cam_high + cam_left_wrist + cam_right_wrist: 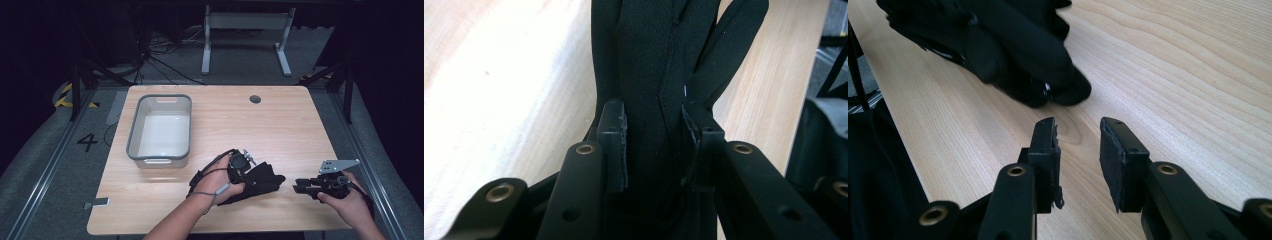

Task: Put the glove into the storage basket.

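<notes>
**Two hand-held grippers and a black glove on a wooden table**

Left gripper (651,145): the jaws stand on either side of the black glove (659,65), and both pads press against the fabric, so the glove is clamped at a moderate width. In the left gripper view the glove's fingers run away toward 12 o'clock over the table (499,90). From the high view, the left hand (220,179) rests over this gripper near the table's 6 o'clock edge, and the glove spreads toward 3 o'clock from it.

Right gripper (1078,150): the jaws are parted to a narrow gap with bare wood between them, gripping nothing. The glove lies just beyond its tips, toward 11 o'clock in the right gripper view. The right hand (350,202) holds it near 4 o'clock of the table.

A grey bin (160,130) sits toward 10 o'clock, well apart from the glove.
</notes>
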A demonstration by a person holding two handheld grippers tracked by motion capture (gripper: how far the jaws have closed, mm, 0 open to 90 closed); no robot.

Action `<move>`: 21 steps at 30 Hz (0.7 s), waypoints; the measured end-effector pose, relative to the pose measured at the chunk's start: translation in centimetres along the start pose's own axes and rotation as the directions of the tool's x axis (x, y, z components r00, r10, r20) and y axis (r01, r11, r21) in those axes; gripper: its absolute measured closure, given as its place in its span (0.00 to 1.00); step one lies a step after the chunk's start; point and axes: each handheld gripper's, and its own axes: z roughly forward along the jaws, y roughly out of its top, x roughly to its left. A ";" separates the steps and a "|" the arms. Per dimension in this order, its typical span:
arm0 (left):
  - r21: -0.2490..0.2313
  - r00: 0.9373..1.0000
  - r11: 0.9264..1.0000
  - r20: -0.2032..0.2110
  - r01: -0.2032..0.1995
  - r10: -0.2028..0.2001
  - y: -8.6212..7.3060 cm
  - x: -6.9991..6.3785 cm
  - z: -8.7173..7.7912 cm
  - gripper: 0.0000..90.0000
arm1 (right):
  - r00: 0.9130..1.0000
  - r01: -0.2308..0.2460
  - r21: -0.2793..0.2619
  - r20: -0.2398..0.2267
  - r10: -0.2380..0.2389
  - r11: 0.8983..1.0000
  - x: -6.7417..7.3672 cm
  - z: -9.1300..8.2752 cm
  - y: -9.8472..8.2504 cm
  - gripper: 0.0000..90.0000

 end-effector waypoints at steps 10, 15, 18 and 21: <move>-0.077 0.999 0.997 -0.024 0.027 -0.029 0.9 0.7 -4.0 0.75 | 1.000 -0.006 0.001 -0.005 0.006 1.000 -0.1 0.1 0.0 0.77; -0.104 0.996 0.993 -0.056 0.061 -0.067 0.8 1.5 -5.8 0.75 | 1.000 -0.006 0.003 -0.015 0.006 1.000 -0.4 0.6 0.3 0.77; -0.124 0.993 0.989 -0.072 0.085 -0.095 0.4 2.1 -6.8 0.75 | 1.000 -0.002 0.001 -0.018 0.002 1.000 -0.7 0.9 0.7 0.77; -0.143 0.989 0.984 -0.087 0.110 -0.123 0.0 2.7 -7.9 0.75 | 1.000 -0.003 0.007 -0.021 0.003 1.000 -0.9 1.3 1.0 0.77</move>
